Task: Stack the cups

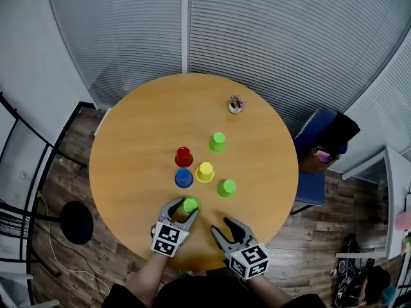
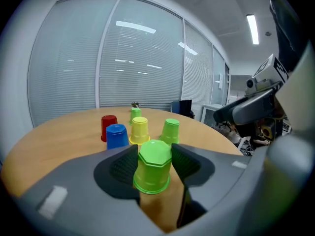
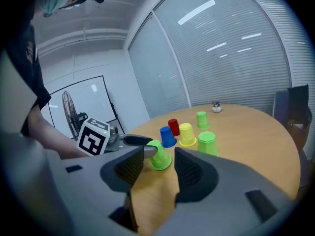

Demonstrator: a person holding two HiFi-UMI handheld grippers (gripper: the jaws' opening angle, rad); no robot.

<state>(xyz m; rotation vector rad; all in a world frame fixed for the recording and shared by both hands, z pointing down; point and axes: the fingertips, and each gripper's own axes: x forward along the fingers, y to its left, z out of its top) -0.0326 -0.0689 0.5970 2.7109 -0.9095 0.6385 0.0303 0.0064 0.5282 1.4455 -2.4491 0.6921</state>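
Several upturned cups stand on the round wooden table [image 1: 128, 140]: a red cup [image 1: 183, 156], a blue cup [image 1: 183, 177], a yellow cup [image 1: 205, 172] and two green cups [image 1: 218, 142] [image 1: 226, 188]. Near the table's front edge is a third green cup [image 1: 191, 203], also upturned. My left gripper [image 1: 183, 210] is shut on it, and in the left gripper view its pads press the sides of this green cup [image 2: 154, 170]. My right gripper [image 1: 226, 231] is just to the right of it, open, with nothing between its fingers. In the right gripper view the held green cup [image 3: 158, 157] shows beyond the jaws.
A small potted plant [image 1: 236, 104] sits at the table's far side. A blue chair [image 1: 318, 140] with a bag on it stands to the right of the table, and a black stool [image 1: 77, 222] to the lower left. Window blinds close off the back.
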